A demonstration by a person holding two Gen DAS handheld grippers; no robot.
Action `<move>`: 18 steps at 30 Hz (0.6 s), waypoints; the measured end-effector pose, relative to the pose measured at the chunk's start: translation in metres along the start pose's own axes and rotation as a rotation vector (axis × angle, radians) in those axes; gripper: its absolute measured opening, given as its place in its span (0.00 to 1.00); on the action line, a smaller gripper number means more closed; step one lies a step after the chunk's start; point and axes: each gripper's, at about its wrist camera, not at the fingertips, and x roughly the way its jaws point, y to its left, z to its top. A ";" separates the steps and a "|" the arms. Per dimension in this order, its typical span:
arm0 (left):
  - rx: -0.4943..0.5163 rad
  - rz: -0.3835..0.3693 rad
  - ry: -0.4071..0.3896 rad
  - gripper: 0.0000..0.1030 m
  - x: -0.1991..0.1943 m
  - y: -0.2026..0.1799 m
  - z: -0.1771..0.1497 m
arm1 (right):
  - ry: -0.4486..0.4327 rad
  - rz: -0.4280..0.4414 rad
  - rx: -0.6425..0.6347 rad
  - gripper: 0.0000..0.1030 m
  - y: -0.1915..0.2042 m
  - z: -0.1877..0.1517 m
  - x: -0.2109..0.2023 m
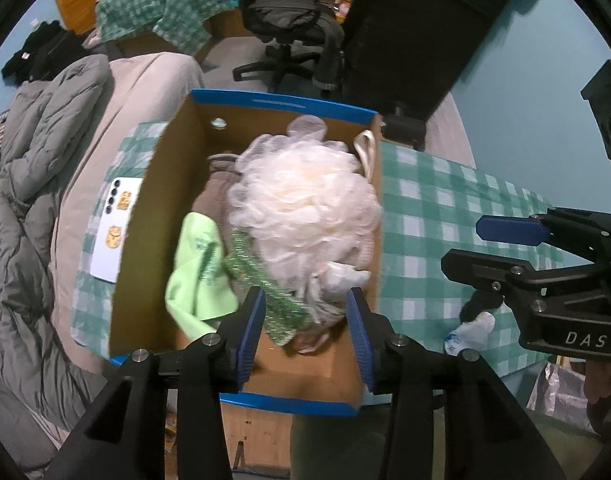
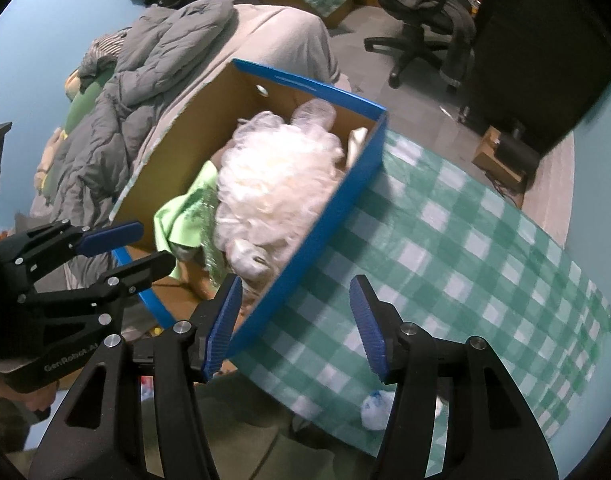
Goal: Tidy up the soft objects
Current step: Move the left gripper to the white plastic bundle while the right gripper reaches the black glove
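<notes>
A blue-rimmed cardboard box point(image 1: 161, 160) stands on the green checked cloth point(image 1: 445, 208). In it lie a big white mesh bath pouf point(image 1: 305, 208), a light green cloth point(image 1: 197, 276), a glittery green scrubber point(image 1: 261, 280) and a brown cloth point(image 1: 215, 196). My left gripper point(image 1: 305, 312) is open and empty, just above the box's near end. My right gripper point(image 2: 295, 320) is open and empty, over the box's blue side wall point(image 2: 337, 204) and the cloth point(image 2: 465, 248). The pouf point(image 2: 273, 176) also shows in the right wrist view.
A white phone point(image 1: 115, 228) lies left of the box. A small white and blue object point(image 2: 379, 404) lies on the cloth's near edge. A grey quilt point(image 1: 33, 184) on the bed, an office chair point(image 1: 289, 28) and a black cabinet point(image 1: 421, 36) lie beyond.
</notes>
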 end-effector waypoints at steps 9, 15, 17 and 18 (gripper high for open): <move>0.087 -0.026 0.016 0.43 0.007 -0.049 0.000 | 0.010 -0.033 0.072 0.55 -0.042 -0.027 -0.014; 0.136 -0.049 0.030 0.47 0.014 -0.078 -0.001 | 0.022 -0.056 0.137 0.55 -0.074 -0.048 -0.021; 0.157 -0.053 0.039 0.48 0.016 -0.089 -0.002 | 0.027 -0.061 0.164 0.55 -0.086 -0.055 -0.023; 0.170 -0.057 0.042 0.48 0.017 -0.095 -0.002 | 0.031 -0.066 0.178 0.55 -0.092 -0.058 -0.023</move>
